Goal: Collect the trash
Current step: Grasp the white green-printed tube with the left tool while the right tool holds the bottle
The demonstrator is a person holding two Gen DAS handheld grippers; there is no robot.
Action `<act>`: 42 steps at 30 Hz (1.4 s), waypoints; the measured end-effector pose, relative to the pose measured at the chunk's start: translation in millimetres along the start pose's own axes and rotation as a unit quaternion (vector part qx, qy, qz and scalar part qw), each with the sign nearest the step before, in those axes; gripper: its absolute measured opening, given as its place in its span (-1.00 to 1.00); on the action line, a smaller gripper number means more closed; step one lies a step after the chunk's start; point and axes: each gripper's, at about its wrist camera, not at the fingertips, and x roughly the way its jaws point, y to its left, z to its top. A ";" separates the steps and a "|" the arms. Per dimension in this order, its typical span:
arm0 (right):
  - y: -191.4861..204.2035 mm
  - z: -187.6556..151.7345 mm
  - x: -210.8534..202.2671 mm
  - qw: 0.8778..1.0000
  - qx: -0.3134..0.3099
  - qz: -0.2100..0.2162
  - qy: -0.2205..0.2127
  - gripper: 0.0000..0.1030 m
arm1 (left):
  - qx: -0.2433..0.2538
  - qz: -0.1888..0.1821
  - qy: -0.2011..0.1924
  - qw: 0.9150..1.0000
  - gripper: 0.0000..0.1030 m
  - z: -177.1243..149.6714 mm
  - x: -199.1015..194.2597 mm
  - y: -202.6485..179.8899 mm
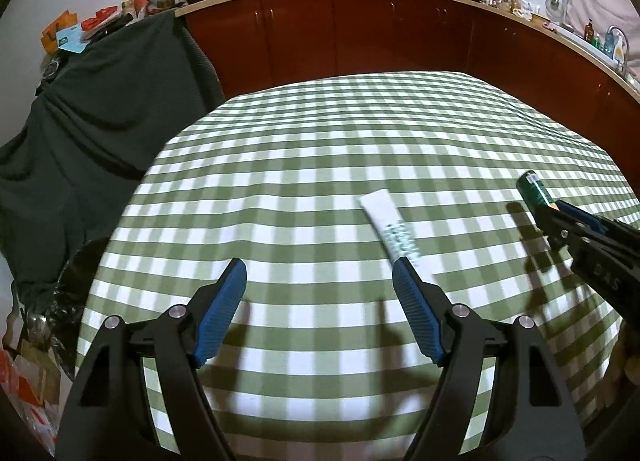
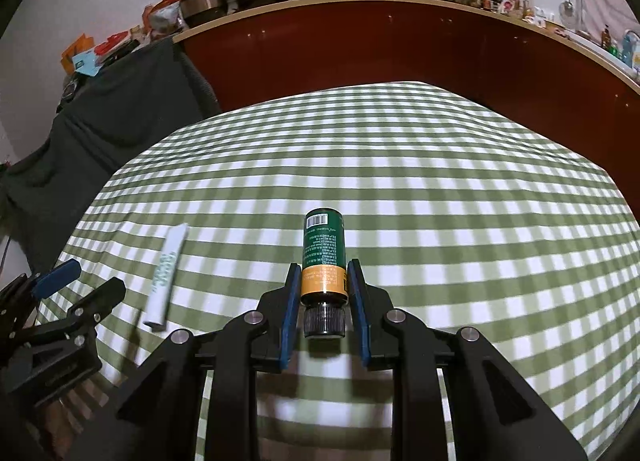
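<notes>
Green bottle [image 2: 323,257] between right gripper [image 2: 324,281] pads

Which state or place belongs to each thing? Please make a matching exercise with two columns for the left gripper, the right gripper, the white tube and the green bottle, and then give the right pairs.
Things:
1. left gripper
2. right gripper
3. white tube
4. green bottle

States and places:
A. lies flat on the checked tablecloth
B. jaws wide apart, nothing between them
C. held between two blue pads, black cap toward the camera
D. jaws closed on a small bottle

Pairs: 1-B, 2-D, 3-A, 4-C
</notes>
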 end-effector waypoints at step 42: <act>16.1 -15.4 -10.7 0.999 -0.001 0.049 0.001 -0.52 | 0.017 -0.018 -0.007 1.000 -0.73 -10.3 -8.0 -3.0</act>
